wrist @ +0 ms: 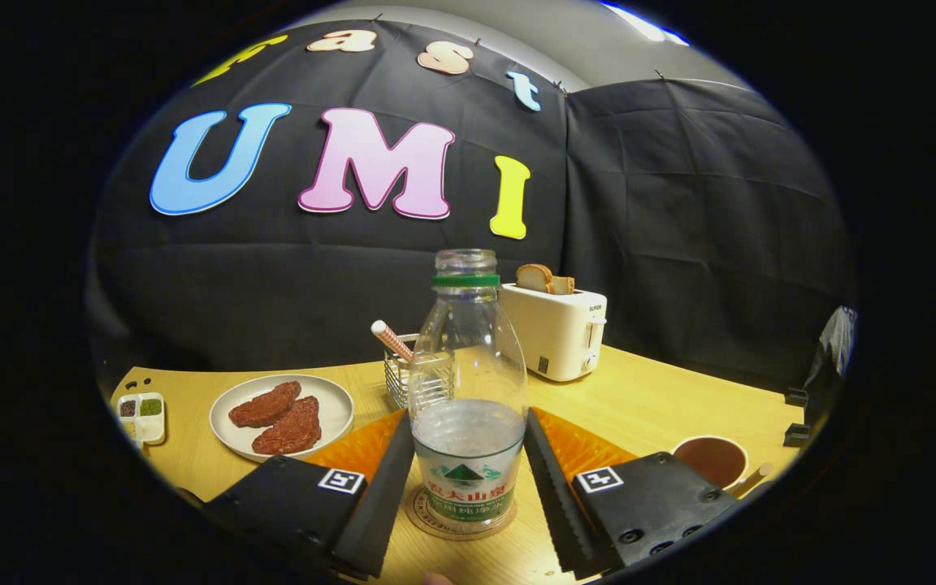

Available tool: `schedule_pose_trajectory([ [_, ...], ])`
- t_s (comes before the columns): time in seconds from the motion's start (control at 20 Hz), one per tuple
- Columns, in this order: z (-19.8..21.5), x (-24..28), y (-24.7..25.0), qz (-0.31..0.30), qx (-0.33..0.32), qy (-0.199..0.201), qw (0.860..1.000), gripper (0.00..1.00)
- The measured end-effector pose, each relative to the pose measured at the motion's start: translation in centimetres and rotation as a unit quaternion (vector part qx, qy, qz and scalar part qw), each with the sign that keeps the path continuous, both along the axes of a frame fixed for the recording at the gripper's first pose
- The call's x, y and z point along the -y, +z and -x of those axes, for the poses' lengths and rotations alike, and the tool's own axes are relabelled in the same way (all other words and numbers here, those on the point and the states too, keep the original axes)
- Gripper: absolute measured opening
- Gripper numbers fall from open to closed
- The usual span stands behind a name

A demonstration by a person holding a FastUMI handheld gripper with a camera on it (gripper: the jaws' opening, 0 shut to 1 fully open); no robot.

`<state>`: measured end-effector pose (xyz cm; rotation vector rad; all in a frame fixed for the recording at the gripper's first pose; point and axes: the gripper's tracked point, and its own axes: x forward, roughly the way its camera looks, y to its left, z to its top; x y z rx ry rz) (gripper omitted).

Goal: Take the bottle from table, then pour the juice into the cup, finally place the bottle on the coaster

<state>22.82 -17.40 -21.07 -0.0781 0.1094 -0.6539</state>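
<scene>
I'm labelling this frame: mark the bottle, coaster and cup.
bottle (468,366): gripper view, clear body between the fingers.
coaster (418,510): gripper view, rim showing under the bottle.
cup (712,460): gripper view, dark inside.

Clear uncapped bottle (468,390) stands upright on round coaster (460,520); cup (710,460) nearby.

coaster (458,528): mostly under bottle (468,390) | cup (710,460): partly behind gripper (468,479)
</scene>
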Motion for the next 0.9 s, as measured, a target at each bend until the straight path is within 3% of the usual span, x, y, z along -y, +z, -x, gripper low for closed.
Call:
schedule_pose_trajectory([
  [0.25,0.6,0.1,0.1,-0.006,0.0,-0.004,1.0,0.81],
  [0.4,1.1,0.2,-0.1,-0.011,-0.001,-0.006,1.0,0.94],
  [0.5,1.6,0.1,-0.2,-0.016,-0.002,-0.007,1.0,0.97],
  [0.9,4.1,-1.7,-1.3,-0.025,-0.016,0.005,1.0,0.97],
])
